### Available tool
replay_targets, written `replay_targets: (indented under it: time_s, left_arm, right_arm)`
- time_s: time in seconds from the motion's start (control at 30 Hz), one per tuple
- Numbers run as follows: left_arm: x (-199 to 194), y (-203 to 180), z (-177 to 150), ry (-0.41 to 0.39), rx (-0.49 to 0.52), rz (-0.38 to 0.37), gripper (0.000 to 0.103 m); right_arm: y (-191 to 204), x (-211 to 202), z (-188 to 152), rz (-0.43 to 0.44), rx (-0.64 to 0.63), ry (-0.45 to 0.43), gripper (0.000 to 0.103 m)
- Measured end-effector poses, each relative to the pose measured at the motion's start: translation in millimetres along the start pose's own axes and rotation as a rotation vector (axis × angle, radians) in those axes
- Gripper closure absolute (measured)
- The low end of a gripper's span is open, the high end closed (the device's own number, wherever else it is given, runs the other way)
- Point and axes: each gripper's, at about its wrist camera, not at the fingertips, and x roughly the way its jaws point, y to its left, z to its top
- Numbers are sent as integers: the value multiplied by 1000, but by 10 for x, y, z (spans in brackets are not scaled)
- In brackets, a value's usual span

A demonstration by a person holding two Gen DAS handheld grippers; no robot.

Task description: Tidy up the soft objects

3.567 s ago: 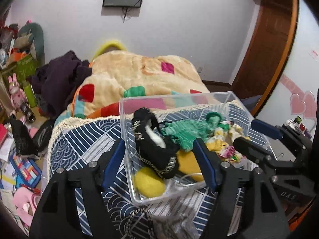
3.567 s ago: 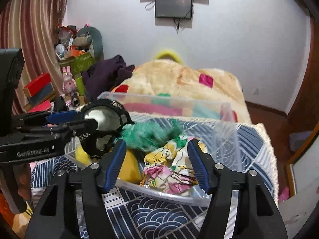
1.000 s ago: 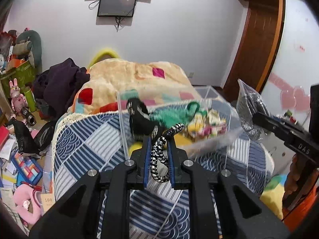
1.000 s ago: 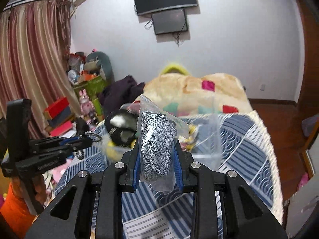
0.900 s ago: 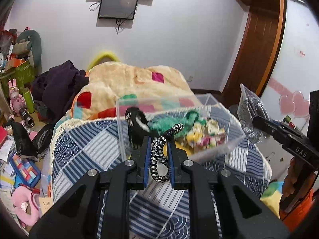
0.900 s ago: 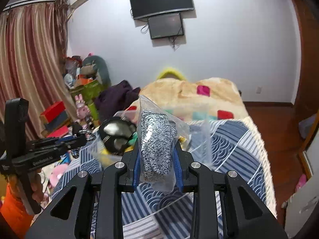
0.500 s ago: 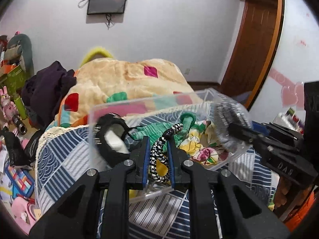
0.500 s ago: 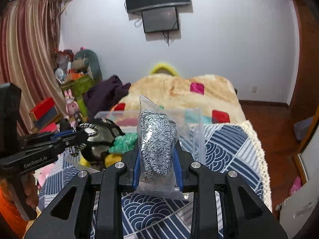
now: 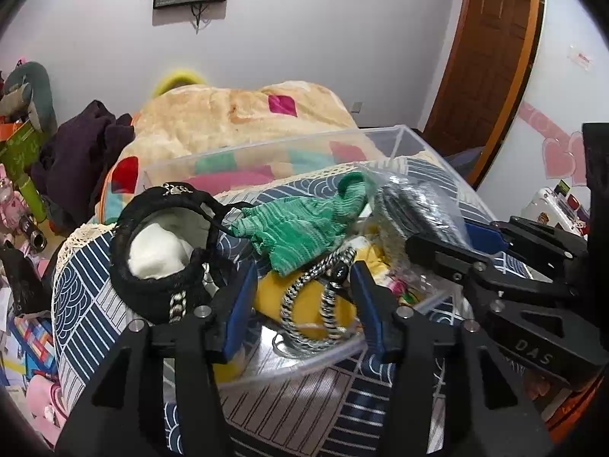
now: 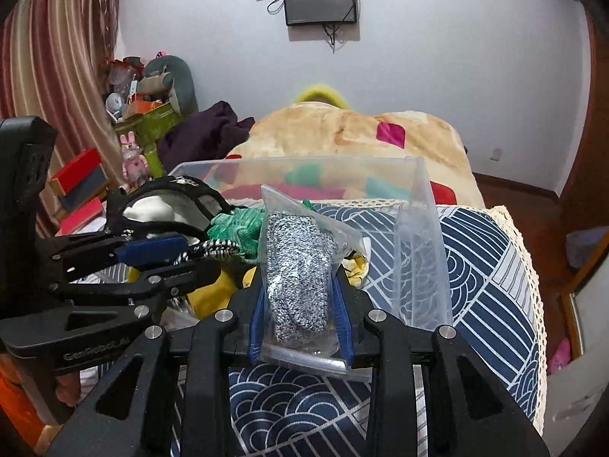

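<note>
- The left gripper (image 9: pixel 302 285) hangs over the near wall of the clear plastic bin (image 9: pixel 266 148), its blue fingers spread wide apart.
- Between those fingers lies the black-and-white braided cord (image 9: pixel 312 304), resting on a yellow soft toy (image 9: pixel 304 301) inside the bin; whether either finger touches it, I cannot tell.
- The right gripper (image 10: pixel 300 304) is pinching a clear bag of grey knit fabric (image 10: pixel 298 282), holding it upright over the bin's near right corner.
- From the left wrist view that bag (image 9: pixel 418 205) sits at the right end of the bin, just beside a green knit piece (image 9: pixel 300 228).
- A black pouch with white lining (image 9: pixel 163 243) stands at the bin's left end, rising above the rim.
- The bin rests on a blue-and-white patterned bedspread (image 10: pixel 475 247), with a beige patchwork blanket (image 10: pixel 361 133) heaped behind it.
- A dark screen (image 10: pixel 319 2) hangs on the far wall.
</note>
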Motion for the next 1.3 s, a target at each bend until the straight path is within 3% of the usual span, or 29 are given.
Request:
replay_targets:
  time_s: [0.2,0.43,0.67,0.73,0.8,1.0,1.07,1.2,1.3]
  left_arm:
    - [-296,-34,-25,-63,-4,0,39]
    - [-791,-60,-31,-179,-5,33,34]
    - [-1267,-46,-36,-311,-33,60,32]
    - [-1374,-59,-53,-344,-31,78,24]
    - [-1496,-82,-80,-389,-30,92,18]
    - [-1777,-200,-173,-475,1,118,9]
    - [-1835,-250,-199,-493,14,133,1]
    - [-1881,-310,-242,-514,27,147,0]
    - [-1873,-327,-256,-513,32,153,0]
  right_arm:
    - [-25,-210,-21,-7,-2,-35,49]
    - [-40,-589,38,4,5,-116,48]
    - [74,-1072,121,31,-10,-249,47]
    - [108,-1190,136,29,-13,-294,33]
    - [141,-1322,136,26,-17,-347,27]
    - [206,-1493,128,26,-17,-417,17]
    - [224,-1503,88,20,-19,-425,13]
    - [282,-1521,56,-3,-26,-446,1]
    - [317,-1530,31,-12,-31,-454,0]
